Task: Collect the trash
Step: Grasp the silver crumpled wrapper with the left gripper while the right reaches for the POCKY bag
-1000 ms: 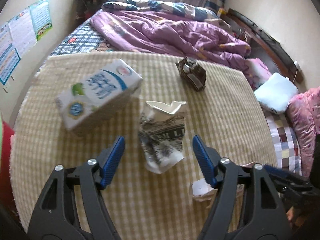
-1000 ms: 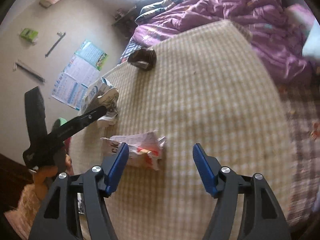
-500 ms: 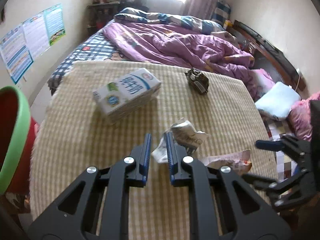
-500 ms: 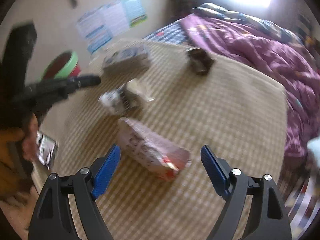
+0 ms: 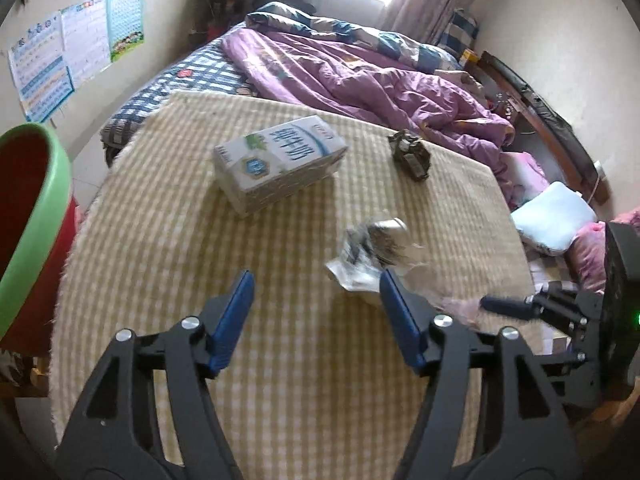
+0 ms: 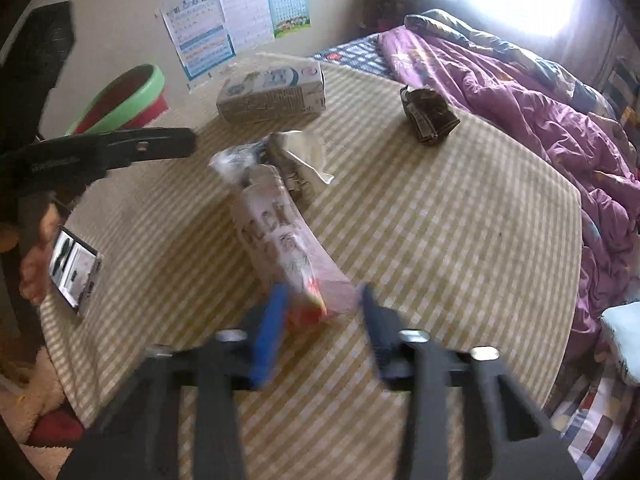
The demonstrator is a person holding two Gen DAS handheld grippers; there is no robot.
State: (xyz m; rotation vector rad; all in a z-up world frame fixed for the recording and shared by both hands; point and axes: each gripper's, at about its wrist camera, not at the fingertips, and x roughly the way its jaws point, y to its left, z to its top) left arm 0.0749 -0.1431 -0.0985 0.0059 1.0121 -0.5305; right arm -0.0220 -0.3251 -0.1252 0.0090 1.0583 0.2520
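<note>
Nothing looks collected yet — all the trash lies on the yellow checked mat (image 5: 160, 264). The left gripper (image 5: 316, 316) is spread wide and empty beside the crumpled black-and-white paper wrapper (image 5: 370, 252) mid-mat. The right gripper (image 6: 320, 320), spread, straddles the long pink plastic snack bag (image 6: 284, 248). The white-and-blue milk carton (image 5: 280, 160) and dark crushed packet (image 5: 412, 156) wait near the far edge; the green-rimmed red bin (image 5: 36, 216) stands off the left edge.

Left camera looks down from above the checked table (image 5: 160, 240) toward the bed (image 5: 360, 72), right camera sits lower and closer, both see the milk carton (image 5: 280, 164) (image 6: 272, 94).
</note>
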